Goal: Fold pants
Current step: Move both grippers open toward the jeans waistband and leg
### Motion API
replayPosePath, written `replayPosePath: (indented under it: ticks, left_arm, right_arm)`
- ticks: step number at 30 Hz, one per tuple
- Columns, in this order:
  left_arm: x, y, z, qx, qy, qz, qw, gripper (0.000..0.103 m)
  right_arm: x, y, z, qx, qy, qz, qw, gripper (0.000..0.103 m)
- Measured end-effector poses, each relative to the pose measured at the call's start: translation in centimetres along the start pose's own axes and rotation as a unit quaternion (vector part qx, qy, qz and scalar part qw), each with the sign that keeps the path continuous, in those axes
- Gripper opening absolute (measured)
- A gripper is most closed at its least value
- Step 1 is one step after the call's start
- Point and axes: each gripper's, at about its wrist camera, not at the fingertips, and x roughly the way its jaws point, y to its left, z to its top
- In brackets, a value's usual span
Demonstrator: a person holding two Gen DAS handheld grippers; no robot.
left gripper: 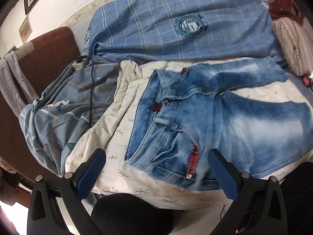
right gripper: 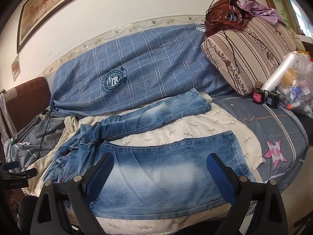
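Faded blue jeans (left gripper: 225, 117) lie spread on a cream leaf-print sheet (left gripper: 117, 121), waistband to the left, the two legs splayed apart toward the right. My left gripper (left gripper: 156, 156) hovers open over the waistband and front pocket with its red trim. In the right wrist view the jeans (right gripper: 166, 168) show both legs, the far one (right gripper: 160, 113) angled toward the back. My right gripper (right gripper: 160, 162) is open above the near leg's thigh. Nothing sits between either pair of fingers.
A blue plaid quilt (right gripper: 146, 68) lies along the wall behind. A striped pillow (right gripper: 248, 54) with a brown bag (right gripper: 225, 21) stands at the right, small bottles (right gripper: 258, 96) and plastic bags beside it. A grey patterned cover (left gripper: 64, 107) with a black cable (left gripper: 92, 90) and a brown headboard (left gripper: 45, 62) are left.
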Motion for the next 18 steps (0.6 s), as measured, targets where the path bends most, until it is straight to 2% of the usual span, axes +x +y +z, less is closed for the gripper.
replayPosePath:
  ticks: [5, 18]
  left_arm:
    - [-1.5, 0.4, 0.2, -0.016, -0.034, -0.036, 0.9986, 0.103]
    - [-1.6, 0.5, 0.5, -0.008, -0.052, -0.032, 0.9981, 0.103]
  right_arm:
    - [-0.7, 0.5, 0.5, -0.004, -0.008, 0.005, 1.000, 0.098]
    - [-0.5, 1.3, 0.9, -0.011, -0.004, 0.012, 1.000, 0.098]
